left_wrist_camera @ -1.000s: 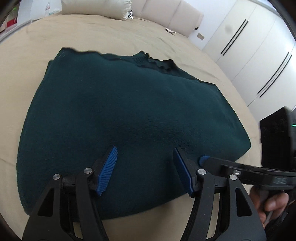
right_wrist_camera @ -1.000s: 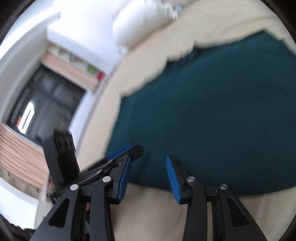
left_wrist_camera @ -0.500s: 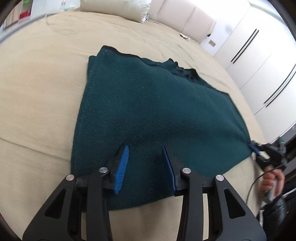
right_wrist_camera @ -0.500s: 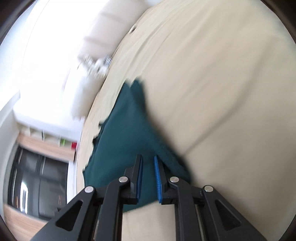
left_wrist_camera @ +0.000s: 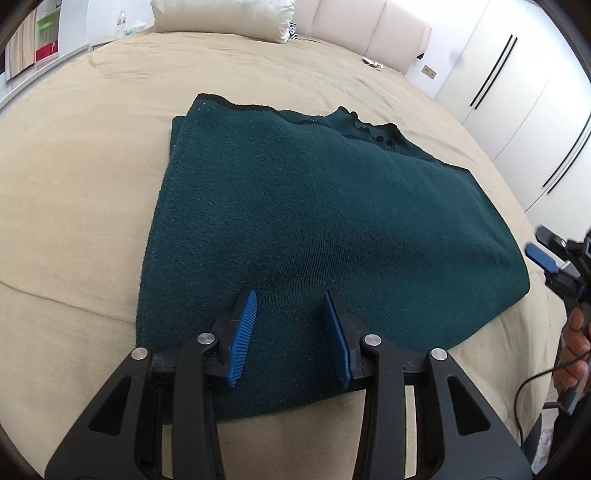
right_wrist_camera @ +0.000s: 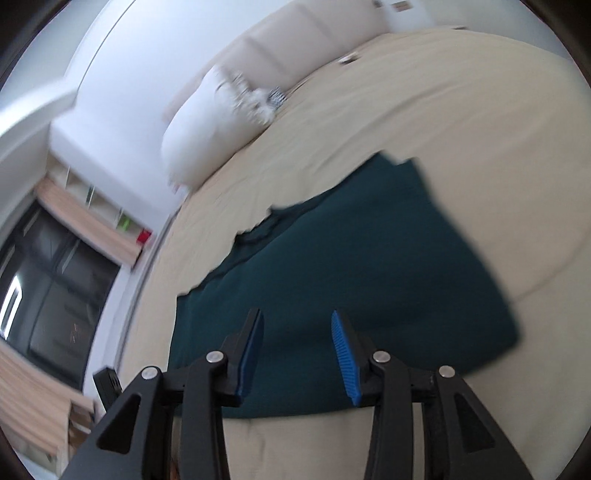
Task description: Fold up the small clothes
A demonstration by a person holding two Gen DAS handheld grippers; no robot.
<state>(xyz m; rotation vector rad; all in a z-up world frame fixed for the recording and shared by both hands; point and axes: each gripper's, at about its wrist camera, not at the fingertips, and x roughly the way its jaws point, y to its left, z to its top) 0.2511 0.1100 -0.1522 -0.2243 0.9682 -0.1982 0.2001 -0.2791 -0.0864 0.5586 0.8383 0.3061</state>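
Observation:
A dark teal knitted sweater [left_wrist_camera: 332,221] lies folded flat on the beige bed [left_wrist_camera: 74,166]. My left gripper [left_wrist_camera: 293,321] hovers over the sweater's near edge. Its blue pads [left_wrist_camera: 243,332] stand apart, the knit lies flat beneath them, and nothing is pinched. At the right edge of the left wrist view, my right gripper [left_wrist_camera: 545,245] is held by a hand [left_wrist_camera: 576,332] just off the sweater's right corner, clear of the cloth. In the blurred right wrist view, the right gripper [right_wrist_camera: 297,336] is above the sweater [right_wrist_camera: 369,277]. Its jaws are opening with nothing between them.
A white pillow [left_wrist_camera: 221,14] and a padded headboard [left_wrist_camera: 351,22] are at the far end of the bed. White wardrobe doors [left_wrist_camera: 517,92] stand to the right. On the left is a shelf with red and green items [left_wrist_camera: 44,48]. A cable [left_wrist_camera: 535,380] hangs below the hand.
The left jaws have narrowed and that gripper has drawn back slightly. The right gripper left its place beside the left one, shut at the sweater's right corner, then lifted off and spread its jaws.

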